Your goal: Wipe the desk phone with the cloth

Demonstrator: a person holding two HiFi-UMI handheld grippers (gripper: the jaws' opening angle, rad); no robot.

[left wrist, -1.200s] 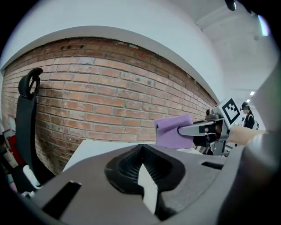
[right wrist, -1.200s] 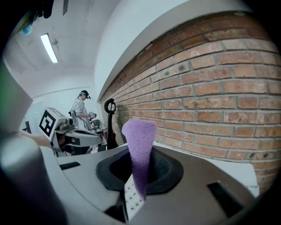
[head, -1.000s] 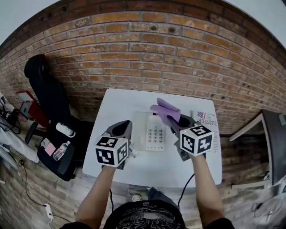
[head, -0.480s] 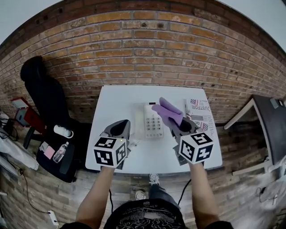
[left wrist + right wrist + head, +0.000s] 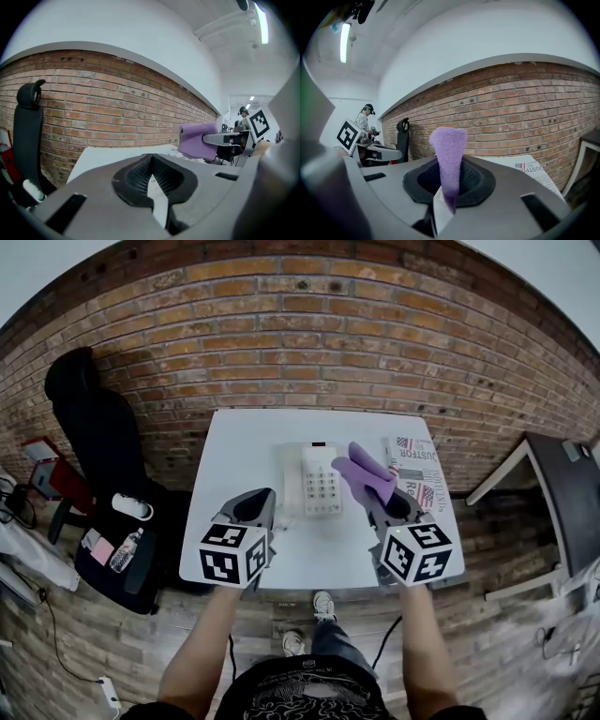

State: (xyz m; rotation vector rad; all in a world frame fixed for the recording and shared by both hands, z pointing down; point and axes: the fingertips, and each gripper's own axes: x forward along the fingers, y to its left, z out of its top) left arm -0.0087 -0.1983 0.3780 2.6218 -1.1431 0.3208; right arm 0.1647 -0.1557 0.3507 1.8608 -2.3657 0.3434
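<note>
- The white push-button desk phone (image 5: pixel 319 481) lies on the white rectangular table (image 5: pixel 246 454), toward the middle of the back edge. Its keypad faces up and its handset lies along its left side.
- The right gripper (image 5: pixel 378 500) is clamped on the fluffy purple cloth (image 5: pixel 364 472). In the right gripper view the cloth (image 5: pixel 449 151) stands up out of the pinched jaws like a folded tongue.
- In the head view the cloth sits just right of the phone, between it and the printed newspaper (image 5: pixel 419 476) along the table's right edge. From the left gripper view the cloth (image 5: pixel 198 139) looks lifted off the table top, not pressed on anything.
- The left gripper (image 5: pixel 262 505) is held over the front left part of the table, apart from the phone. Its own view shows its jaws (image 5: pixel 154 187) drawn together with nothing between them.
- Step in hand, as I judge it: the cloth is gripped and sits beside the phone, but there is no wiping contact now.
- The next move calls for carrying the cloth left and down onto the keypad, then stroking lightly enough that the phone does not slide. The free left gripper could brace the phone's near left corner.
- The handset could shift in its cradle if the cloth catches on it.
</note>
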